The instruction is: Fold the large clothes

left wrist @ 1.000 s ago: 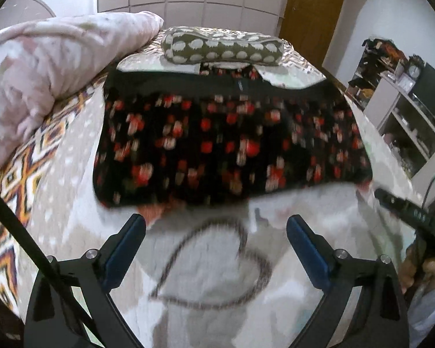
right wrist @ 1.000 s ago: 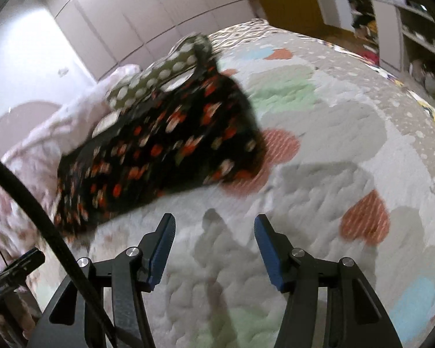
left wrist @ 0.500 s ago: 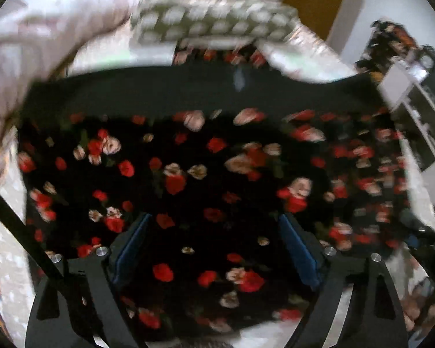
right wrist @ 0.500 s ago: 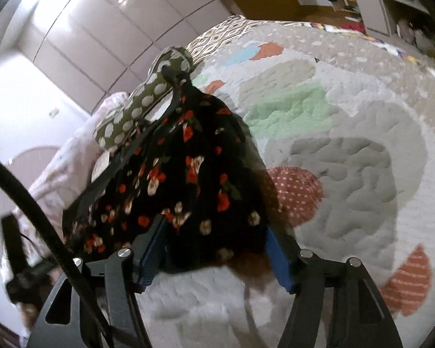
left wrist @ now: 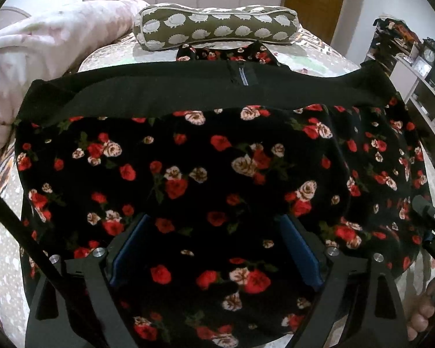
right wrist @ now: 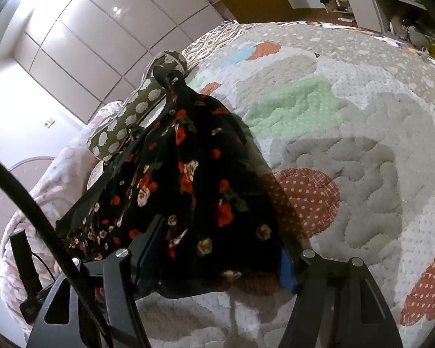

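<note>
A black dress with red and cream roses [left wrist: 188, 159] lies flat across the bed, its plain black band [left wrist: 165, 87] on the far side. My left gripper [left wrist: 214, 249] is open, its blue pads [left wrist: 127, 249] straddling the near hem from above. My right gripper [right wrist: 217, 255] is open around the dress's right corner [right wrist: 206, 197], where the fabric bunches between the pads. The fingertips of both grippers are partly hidden by fabric.
An olive bolster pillow with white hedgehogs [left wrist: 214, 27] lies past the dress. A pink duvet [left wrist: 29, 58] is piled at the left. The quilted bedspread with heart patches [right wrist: 348, 150] stretches to the right. Shelves [left wrist: 426, 92] stand beyond the bed's right edge.
Both grippers have moved forward from the bare quilt onto the dress. The hem now sits between each pair of open fingers.
</note>
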Demonstrator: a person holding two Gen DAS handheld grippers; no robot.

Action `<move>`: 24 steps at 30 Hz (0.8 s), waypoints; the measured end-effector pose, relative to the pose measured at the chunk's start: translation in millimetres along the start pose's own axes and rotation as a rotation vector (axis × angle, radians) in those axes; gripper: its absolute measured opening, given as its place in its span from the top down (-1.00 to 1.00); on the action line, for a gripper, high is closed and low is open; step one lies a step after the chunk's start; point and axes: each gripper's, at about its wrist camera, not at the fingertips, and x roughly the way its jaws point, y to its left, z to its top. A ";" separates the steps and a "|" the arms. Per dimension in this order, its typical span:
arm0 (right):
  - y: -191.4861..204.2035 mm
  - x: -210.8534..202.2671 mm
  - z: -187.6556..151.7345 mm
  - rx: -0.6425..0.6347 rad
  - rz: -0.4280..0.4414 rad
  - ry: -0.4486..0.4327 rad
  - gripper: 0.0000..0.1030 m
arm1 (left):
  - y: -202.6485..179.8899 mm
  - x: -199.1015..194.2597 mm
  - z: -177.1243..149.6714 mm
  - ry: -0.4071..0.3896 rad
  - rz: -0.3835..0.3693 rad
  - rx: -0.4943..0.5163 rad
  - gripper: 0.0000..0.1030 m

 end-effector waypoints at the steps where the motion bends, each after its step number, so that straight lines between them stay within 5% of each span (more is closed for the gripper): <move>1: 0.1 0.4 0.4 0.002 -0.002 0.000 -0.39 | -0.3 -0.1 0.0 -0.002 0.002 0.000 -0.75; 7: -0.3 1.5 2.4 0.021 -0.005 0.002 -0.38 | -0.6 -3.3 -0.7 -0.004 0.006 -0.004 -0.75; 11: -3.0 4.0 8.5 0.052 0.002 0.034 0.31 | 9.4 -28.3 3.6 -0.003 -0.052 -0.029 -0.07; 15: 11.5 -2.3 22.4 0.008 -0.016 0.034 0.52 | 46.1 -83.6 -3.5 -0.098 -0.104 -0.102 -0.06; 18: 55.2 -19.8 36.7 -0.105 -0.042 -0.015 0.57 | 87.8 -118.9 -17.6 -0.165 -0.104 -0.162 -0.08; 24: 214.9 -29.4 34.3 -0.437 0.011 -0.080 0.64 | 205.9 -165.8 -60.7 -0.240 -0.024 -0.375 -0.08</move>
